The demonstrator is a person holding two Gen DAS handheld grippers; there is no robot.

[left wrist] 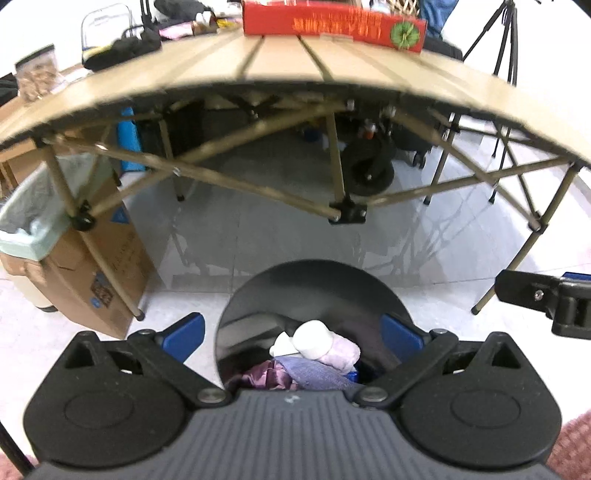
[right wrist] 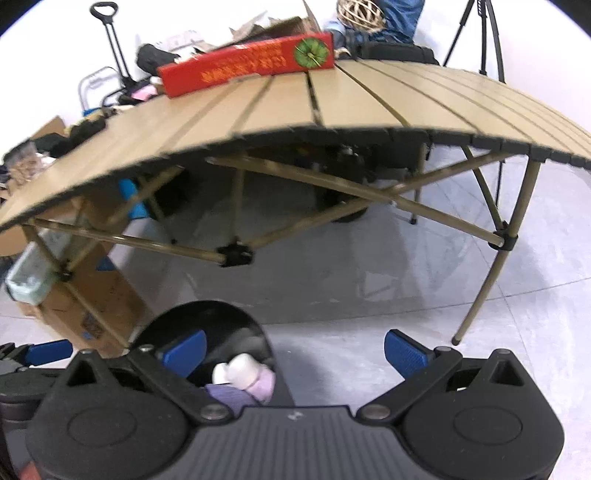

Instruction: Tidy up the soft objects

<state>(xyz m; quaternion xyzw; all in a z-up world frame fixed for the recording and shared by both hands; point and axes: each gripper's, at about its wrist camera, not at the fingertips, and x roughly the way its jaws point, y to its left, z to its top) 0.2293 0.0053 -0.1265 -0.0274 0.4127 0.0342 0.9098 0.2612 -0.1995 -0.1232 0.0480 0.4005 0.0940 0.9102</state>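
On the floor in front of the folding table (left wrist: 280, 62) stands a dark round bin (left wrist: 314, 291), holding a heap of soft objects (left wrist: 317, 354): a white piece on top, a pale lilac one beside it, bluish and purple fabric beneath. The heap's long axis cannot be told. The left gripper (left wrist: 291, 334) hangs spread wide above the bin, grasping nothing. The right gripper (right wrist: 293, 350) sits just beside it, likewise released. A red box (right wrist: 247, 66) lies on the table.

Bin (left wrist: 314, 280) contents half hidden by gripper body — red box (left wrist: 332, 22) lettering blurred.
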